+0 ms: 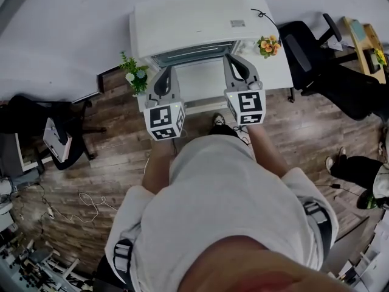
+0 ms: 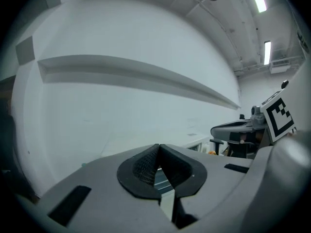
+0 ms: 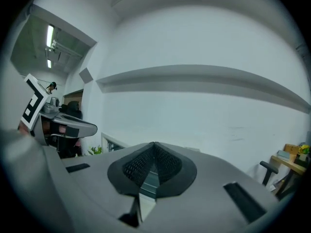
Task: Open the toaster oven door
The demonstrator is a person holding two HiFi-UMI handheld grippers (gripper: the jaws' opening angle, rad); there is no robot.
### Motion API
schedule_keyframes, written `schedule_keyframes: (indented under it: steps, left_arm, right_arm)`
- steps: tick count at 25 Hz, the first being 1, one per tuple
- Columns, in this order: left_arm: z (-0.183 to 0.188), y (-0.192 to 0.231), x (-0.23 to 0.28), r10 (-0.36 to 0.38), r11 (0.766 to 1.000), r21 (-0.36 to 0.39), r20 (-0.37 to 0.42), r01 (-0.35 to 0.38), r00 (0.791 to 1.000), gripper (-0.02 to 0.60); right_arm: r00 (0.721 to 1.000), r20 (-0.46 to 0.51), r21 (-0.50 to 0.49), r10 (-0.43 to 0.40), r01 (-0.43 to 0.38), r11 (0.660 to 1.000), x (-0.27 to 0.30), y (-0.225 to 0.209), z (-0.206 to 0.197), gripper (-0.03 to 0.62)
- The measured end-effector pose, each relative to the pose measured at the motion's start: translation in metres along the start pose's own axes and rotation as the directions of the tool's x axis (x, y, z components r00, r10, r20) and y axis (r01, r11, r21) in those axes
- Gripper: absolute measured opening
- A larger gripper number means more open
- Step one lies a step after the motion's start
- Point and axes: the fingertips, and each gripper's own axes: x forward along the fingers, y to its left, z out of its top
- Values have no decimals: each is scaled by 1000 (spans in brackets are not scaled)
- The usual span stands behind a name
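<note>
While both claws hang in front of it, we enter the toaster oven (image 1: 200, 20): a white box at the back of the white worktop (image 1: 203, 84), close to the wall, between a small green plant with white flowers (image 1: 135, 73) and a pot of orange flowers (image 1: 268, 44). Its glass door (image 1: 193, 52) faces us and appears closed. Left claw (image 2: 158, 148): pads pressed together, nothing between them. Right claw (image 3: 154, 145): the same, tips meeting, empty. We judge the door rigid and fairly light, swinging on a hinge with some resistance. Its pane is fragile, and the whole oven is liable to slide on the smooth worktop if tugged hard. Best hold is probably a handle bar along the door's upper edge, though we cannot make one out sharply.
</note>
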Motion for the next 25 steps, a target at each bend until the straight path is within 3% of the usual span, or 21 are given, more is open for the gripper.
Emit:
schedule_keyframes:
  steps: [6, 25]
  left_arm:
    - [18, 4, -6, 3, 1000, 5, 38, -3, 999, 18]
    - [21, -6, -16, -18, 1000, -14, 63, 19, 998, 18]
  right_arm:
    - [999, 35, 10, -20, 20, 1000, -6, -5, 15, 0]
    - [999, 34, -4, -37, 37, 999, -20, -9, 15, 0]
